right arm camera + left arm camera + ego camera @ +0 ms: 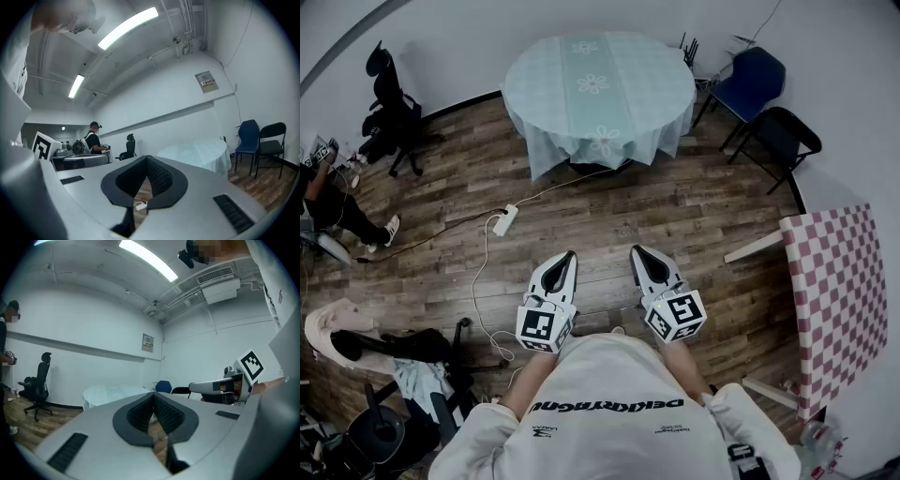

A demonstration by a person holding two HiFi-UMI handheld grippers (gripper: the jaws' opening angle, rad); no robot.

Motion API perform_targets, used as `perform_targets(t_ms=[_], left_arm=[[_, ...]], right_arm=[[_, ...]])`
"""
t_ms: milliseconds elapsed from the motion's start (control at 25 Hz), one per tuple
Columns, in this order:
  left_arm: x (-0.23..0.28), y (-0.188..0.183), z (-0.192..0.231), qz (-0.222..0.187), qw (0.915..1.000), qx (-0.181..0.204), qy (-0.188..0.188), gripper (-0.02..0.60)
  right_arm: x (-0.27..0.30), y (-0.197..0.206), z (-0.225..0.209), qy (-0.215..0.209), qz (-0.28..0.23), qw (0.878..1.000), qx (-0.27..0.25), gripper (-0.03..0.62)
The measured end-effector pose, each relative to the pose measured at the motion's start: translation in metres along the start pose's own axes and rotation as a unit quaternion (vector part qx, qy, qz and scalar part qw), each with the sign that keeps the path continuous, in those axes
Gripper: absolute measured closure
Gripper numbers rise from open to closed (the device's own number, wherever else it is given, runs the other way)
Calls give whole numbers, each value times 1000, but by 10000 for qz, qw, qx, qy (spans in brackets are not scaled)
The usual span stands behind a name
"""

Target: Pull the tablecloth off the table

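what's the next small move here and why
Probably step forward toward the tablecloth: it lies fully spread, well out of reach across the wood floor. The left gripper and right gripper are both shut and empty, so they likely need opening on the way.

The tablecloth (598, 89) is pale mint, finely checked, with white flowers down a plainer centre band. The second cloth (839, 295) is chequered red and white. One blue chair (753, 80), one black chair (783, 136), brown plank floor (675, 216).
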State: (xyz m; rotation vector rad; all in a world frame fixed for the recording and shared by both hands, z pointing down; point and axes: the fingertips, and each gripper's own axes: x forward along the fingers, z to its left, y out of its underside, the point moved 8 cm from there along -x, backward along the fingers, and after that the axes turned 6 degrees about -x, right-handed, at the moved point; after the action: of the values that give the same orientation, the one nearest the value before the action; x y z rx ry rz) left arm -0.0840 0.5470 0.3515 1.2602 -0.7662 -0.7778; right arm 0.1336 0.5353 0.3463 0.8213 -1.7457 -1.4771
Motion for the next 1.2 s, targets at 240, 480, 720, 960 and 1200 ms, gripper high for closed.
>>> perform_targets(t_ms=[240,480,720,960,1200], left_arm=[[4,4,-6,111,9999,21,-77,566],[5,19,-29,264,9995,51,-164,566],[0,34,-45,402,9989,-48,-216,566],[19,51,-19,599,9971,-276,-376,566],[83,42,22,533,9977,-388,-176,566]], right_arm=[[-4,-1,-9,40,-167,9997,144,557],[-17,7,-23,-43,-213,9996,198,557],[-17,21,-32,-77,-2,9998,189,557],[6,33,-42,38,161,9997,195,557],[66,20,-74,148,208,9996,94,557]])
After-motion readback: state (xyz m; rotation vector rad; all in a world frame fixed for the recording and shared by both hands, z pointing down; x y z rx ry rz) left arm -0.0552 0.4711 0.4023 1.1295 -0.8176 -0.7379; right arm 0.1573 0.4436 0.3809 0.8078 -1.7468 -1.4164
